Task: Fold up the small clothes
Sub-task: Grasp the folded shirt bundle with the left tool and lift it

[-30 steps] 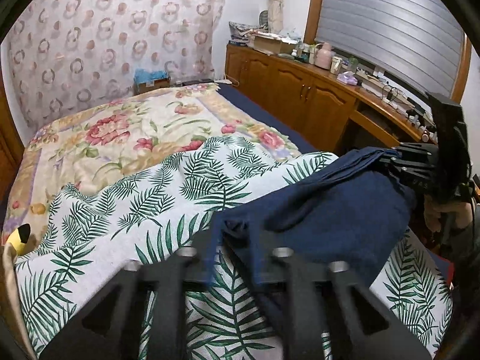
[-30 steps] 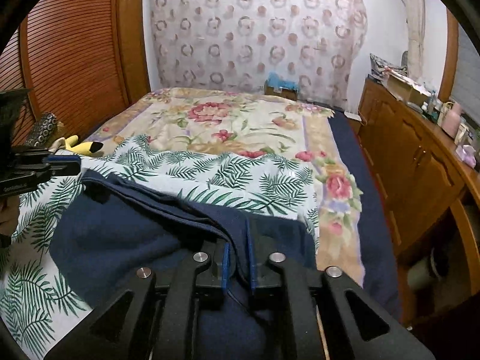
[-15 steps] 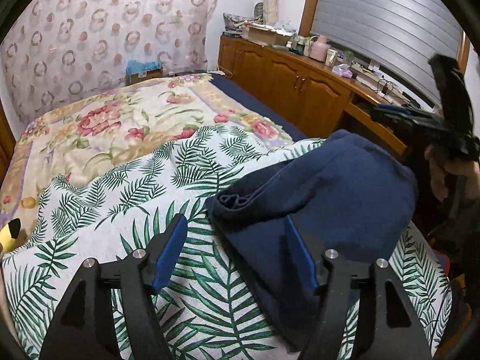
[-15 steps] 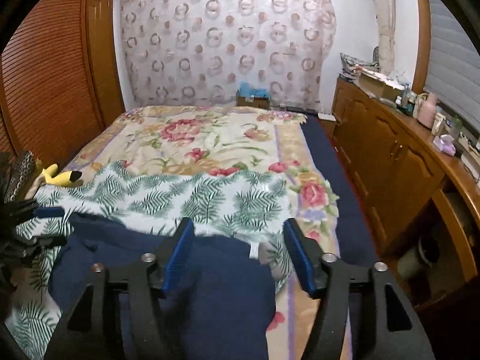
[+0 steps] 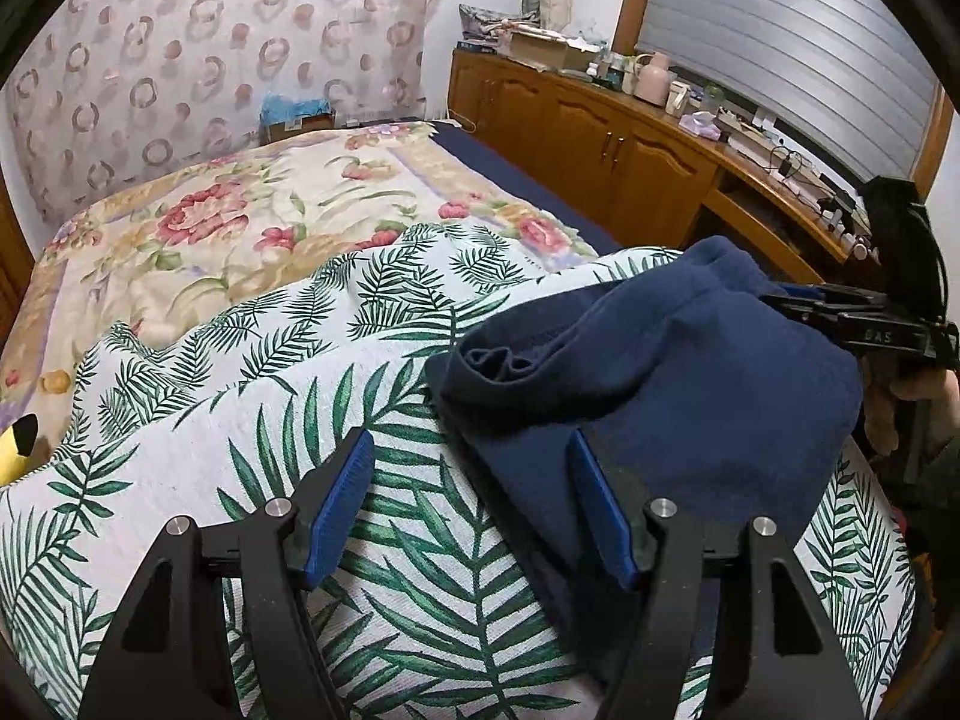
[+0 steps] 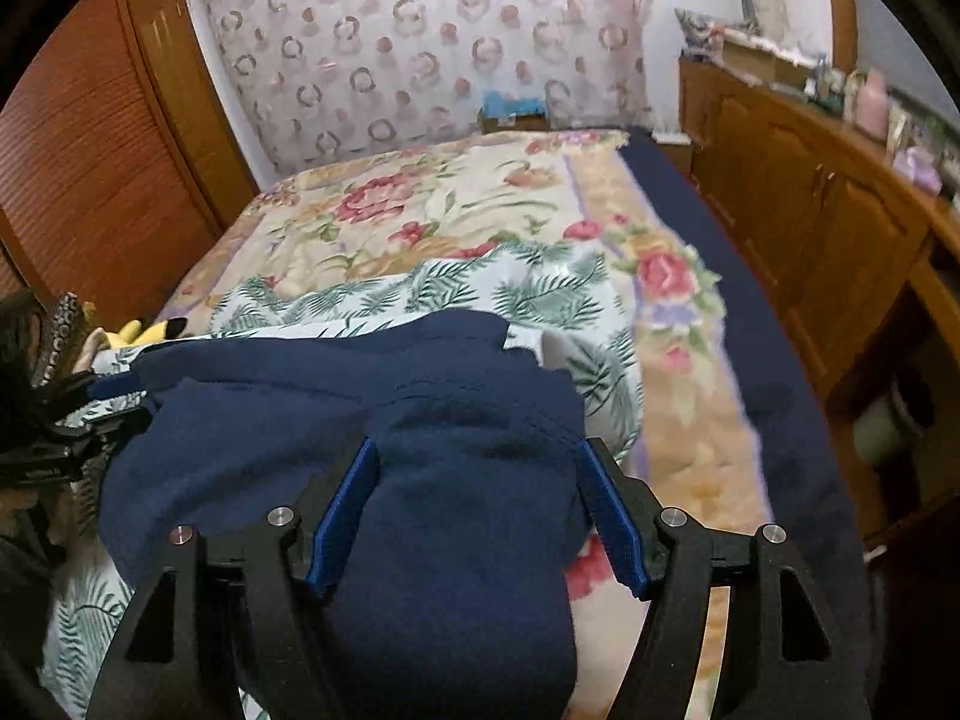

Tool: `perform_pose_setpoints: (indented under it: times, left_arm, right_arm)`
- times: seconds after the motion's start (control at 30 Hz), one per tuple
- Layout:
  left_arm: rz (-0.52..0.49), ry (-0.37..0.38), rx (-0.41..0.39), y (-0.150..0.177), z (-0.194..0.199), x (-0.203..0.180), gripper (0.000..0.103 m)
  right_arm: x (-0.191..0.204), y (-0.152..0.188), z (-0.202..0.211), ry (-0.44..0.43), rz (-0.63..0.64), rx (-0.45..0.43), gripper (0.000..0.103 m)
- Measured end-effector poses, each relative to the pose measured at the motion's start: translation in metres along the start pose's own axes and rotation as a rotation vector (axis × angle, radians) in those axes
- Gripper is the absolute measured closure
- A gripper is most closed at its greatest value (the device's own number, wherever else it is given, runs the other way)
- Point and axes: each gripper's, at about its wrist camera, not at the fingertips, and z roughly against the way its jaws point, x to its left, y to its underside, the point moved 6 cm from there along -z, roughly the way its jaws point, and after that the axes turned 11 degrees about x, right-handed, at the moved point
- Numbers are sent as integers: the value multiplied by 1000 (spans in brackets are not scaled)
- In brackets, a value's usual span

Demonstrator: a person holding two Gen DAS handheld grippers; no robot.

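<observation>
Inspector: A second ago both your grippers pinched the navy garment [image 5: 678,360]. Now your left gripper [image 5: 471,501] stands with fingers spread, gripping nothing, only its right finger over the cloth.

Operator: And my right?

Inspector: Your right gripper [image 6: 480,507] is likewise spread; the cloth bulges between its fingers, unpinched. The garment lies folded over, bunched, an open rolled end facing left, on the fern-print sheet [image 5: 252,432] at the bed's near end.
</observation>
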Motion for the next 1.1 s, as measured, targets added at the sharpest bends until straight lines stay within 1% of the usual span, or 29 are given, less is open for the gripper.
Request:
perform_pose_setpoints:
  times: [0.07, 0.2, 0.37, 0.47, 0.57, 0.63, 0.7, 0.77, 0.83, 0.87, 0.9, 0.97, 1.1]
  left_arm:
    - [8, 12, 6, -1, -1, 0, 35]
    - [31, 48, 22, -1, -5, 2, 35]
    - [37, 79, 48, -5, -10, 0, 35]
    - [26, 86, 68, -13, -14, -2, 35]
    - [15, 85, 68, -21, -20, -3, 36]
    - [10, 87, 64, -26, -22, -3, 40]
    - [8, 94, 65, -31, -25, -4, 51]
    - [17, 96, 70, -35, -26, -4, 58]
    - [21, 105, 75, -35, -27, -3, 68]
    - [23, 122, 81, -34, -27, -4, 79]
    - [26, 137, 78, -34, -25, -6, 84]
    - [9, 128, 58, -33, -18, -11, 87]
    - [-36, 125, -28, -28, 13, -29, 88]
  right_arm:
    - [-3, -4, -5, -31, -10, 18, 33]
    - [-8, -6, -11, -66, -31, 29, 32]
    - [0, -3, -17, -50, -13, 28, 31]
    - [2, -2, -18, -43, -5, 22, 33]
    - [3, -1, -18, -40, 5, 15, 35]
    - [4, 0, -18, -36, 9, 12, 35]
    - [4, 1, -19, -38, 6, 11, 35]
    - [4, 1, -19, -37, 5, 9, 35]
    - [4, 1, -19, -35, 5, 10, 35]
    - [4, 1, -18, -35, 6, 9, 35]
    - [4, 1, -18, -34, 7, 7, 35]
    - [2, 1, -16, -34, 10, 6, 35]
    - [2, 2, -10, -23, 21, -9, 35]
